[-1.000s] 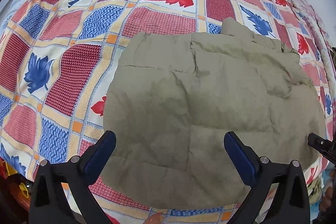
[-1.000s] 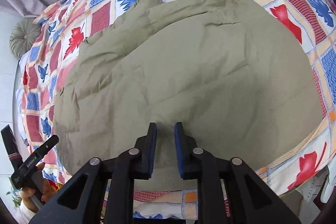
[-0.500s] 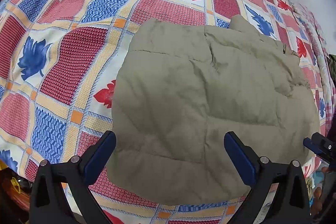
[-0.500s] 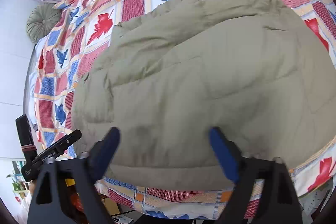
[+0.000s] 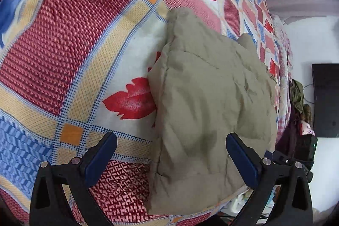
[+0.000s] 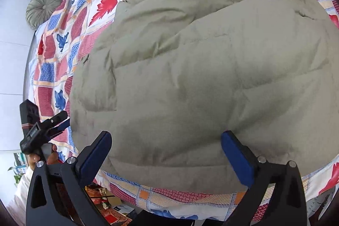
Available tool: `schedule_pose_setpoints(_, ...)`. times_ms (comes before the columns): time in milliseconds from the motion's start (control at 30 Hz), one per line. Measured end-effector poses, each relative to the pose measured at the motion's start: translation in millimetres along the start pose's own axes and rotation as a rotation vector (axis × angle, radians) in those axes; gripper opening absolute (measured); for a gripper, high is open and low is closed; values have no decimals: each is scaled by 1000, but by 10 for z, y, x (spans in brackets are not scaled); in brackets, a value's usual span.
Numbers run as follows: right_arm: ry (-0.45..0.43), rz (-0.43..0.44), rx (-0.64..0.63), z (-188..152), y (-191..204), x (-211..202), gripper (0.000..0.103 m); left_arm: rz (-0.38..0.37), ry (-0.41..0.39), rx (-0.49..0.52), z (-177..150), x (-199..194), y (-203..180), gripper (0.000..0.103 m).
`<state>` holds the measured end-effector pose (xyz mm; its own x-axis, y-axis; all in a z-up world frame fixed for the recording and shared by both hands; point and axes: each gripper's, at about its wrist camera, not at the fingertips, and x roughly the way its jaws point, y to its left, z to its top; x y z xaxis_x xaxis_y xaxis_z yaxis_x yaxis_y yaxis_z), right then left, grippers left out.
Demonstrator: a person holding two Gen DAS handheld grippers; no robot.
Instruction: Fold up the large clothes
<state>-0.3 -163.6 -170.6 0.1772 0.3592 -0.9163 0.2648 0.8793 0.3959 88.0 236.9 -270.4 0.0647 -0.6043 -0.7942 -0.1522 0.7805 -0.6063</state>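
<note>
The bedspread point(image 6: 101, 7), checked in red and blue with leaf prints, covers the bed under everything. On it, near the bed's front edge, lies the olive padded jacket point(image 6: 201, 77), folded into a thick block. My right claw point(image 6: 166, 154) hangs just above the jacket's near edge with the jaws spread wide and nothing between the pads. My left claw point(image 5: 171, 157) is likewise wide open and empty; the jacket's left edge runs up between its fingers, so one finger is over jacket and the other over bedspread. At the left of the right view my hand point(image 6: 42, 157) grips that left claw's handle. A second ago my right jaws stood nearly closed; they have since sprung apart. My left claw has dropped closer to the jacket's left edge.
</note>
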Motion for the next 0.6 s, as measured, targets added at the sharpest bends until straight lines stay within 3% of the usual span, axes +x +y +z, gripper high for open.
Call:
schedule_pose_setpoints(200, 6, -11, -8, -11, -10, 43, 103, -140, 57, 58, 56, 331, -249, 103)
schedule_pose_setpoints(367, 14, -25, -16, -18, -24, 71, 103, -137, 97, 127, 207, 592, -569, 103)
schedule_pose_setpoints(500, 20, -30, -17, -14, -9, 95, 103, -104, 159, 154, 231, 834, -608, 103)
schedule_pose_setpoints(600, 25, -23, -17, -9, -4, 88, 103, -118, 182, 150, 253, 854, -613, 99)
